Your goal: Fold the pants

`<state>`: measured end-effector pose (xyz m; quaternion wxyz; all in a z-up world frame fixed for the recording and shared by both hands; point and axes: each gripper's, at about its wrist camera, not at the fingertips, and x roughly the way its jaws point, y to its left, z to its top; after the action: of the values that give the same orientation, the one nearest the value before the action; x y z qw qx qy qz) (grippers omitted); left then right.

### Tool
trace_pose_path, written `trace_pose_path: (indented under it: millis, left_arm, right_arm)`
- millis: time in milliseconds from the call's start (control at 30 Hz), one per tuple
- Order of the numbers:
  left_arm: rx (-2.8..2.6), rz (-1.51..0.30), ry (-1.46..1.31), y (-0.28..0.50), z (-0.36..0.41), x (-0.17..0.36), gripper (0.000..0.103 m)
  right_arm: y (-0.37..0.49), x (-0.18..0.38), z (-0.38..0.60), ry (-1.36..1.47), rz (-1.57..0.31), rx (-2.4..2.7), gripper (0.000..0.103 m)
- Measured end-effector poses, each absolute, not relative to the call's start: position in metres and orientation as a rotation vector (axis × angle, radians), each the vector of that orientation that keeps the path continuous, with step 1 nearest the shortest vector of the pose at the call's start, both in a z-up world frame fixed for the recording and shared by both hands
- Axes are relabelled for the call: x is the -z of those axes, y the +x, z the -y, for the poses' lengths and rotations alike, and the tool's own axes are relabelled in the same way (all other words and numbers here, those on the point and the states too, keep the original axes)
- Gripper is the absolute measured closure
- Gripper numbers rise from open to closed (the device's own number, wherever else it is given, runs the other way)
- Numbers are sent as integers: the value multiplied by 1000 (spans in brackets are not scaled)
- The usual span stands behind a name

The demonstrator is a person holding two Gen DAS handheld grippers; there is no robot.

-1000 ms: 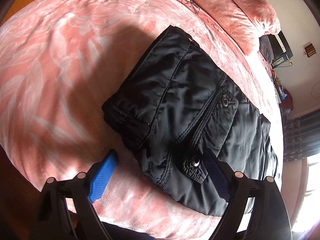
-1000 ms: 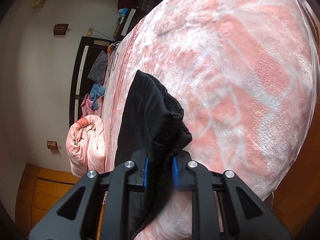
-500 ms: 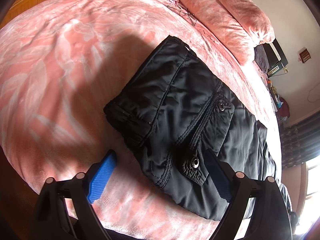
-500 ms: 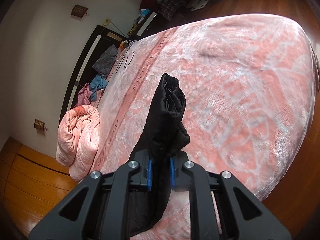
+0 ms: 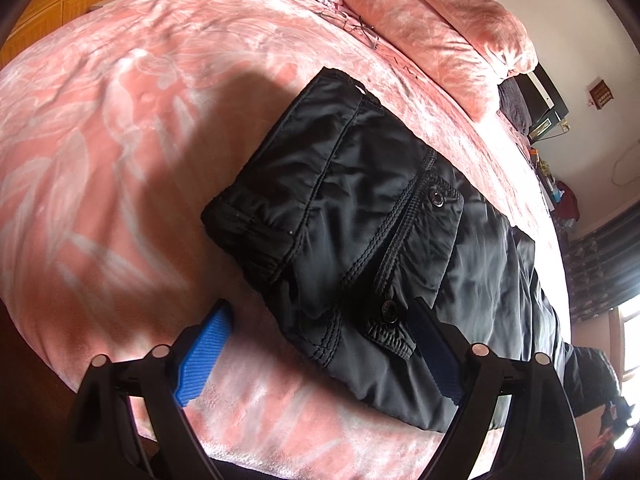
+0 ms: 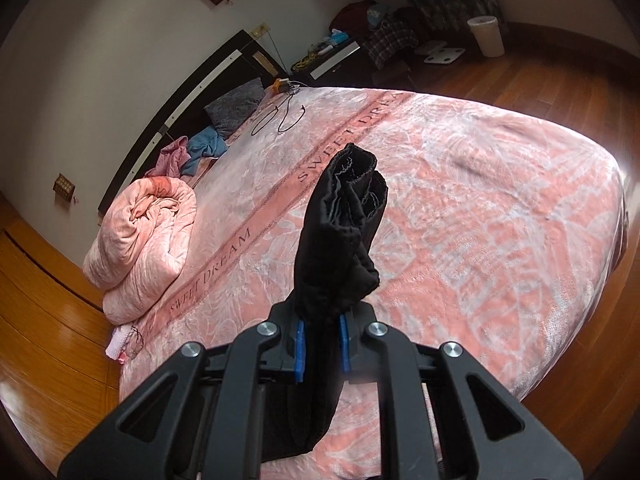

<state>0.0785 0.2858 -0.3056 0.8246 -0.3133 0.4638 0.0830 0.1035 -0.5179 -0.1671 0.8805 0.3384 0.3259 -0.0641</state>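
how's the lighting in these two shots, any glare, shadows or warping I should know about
Left wrist view: patchy sunlight on the pink blanket, a broad soft shadow beside the black pants, and a blown-out window at the right edge. Right wrist view: even, dimmer light, with glare at the bed's far right corner. Both views: strong fisheye bending and dark corners.

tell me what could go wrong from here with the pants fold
1. The right gripper pinches only a narrow bunch of the pants' leg end; the slick fabric might slip out mid-lift.
2. The left gripper hangs open over the waist end, pinning nothing, so pulling the leg could drag the pants across the blanket and skew the fold.
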Motion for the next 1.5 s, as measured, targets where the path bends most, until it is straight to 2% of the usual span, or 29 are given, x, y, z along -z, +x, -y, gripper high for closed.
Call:
trace_pose_path:
  millis: [800, 1500]
  left_arm:
    - [-156, -985, -689, 73, -287, 309, 12]
    - [-168, -1003, -666, 80, -284, 309, 11]
  right_arm:
    - [115, 107, 413, 365, -662, 107, 92]
    - [119, 89, 355, 202, -610, 61, 92]
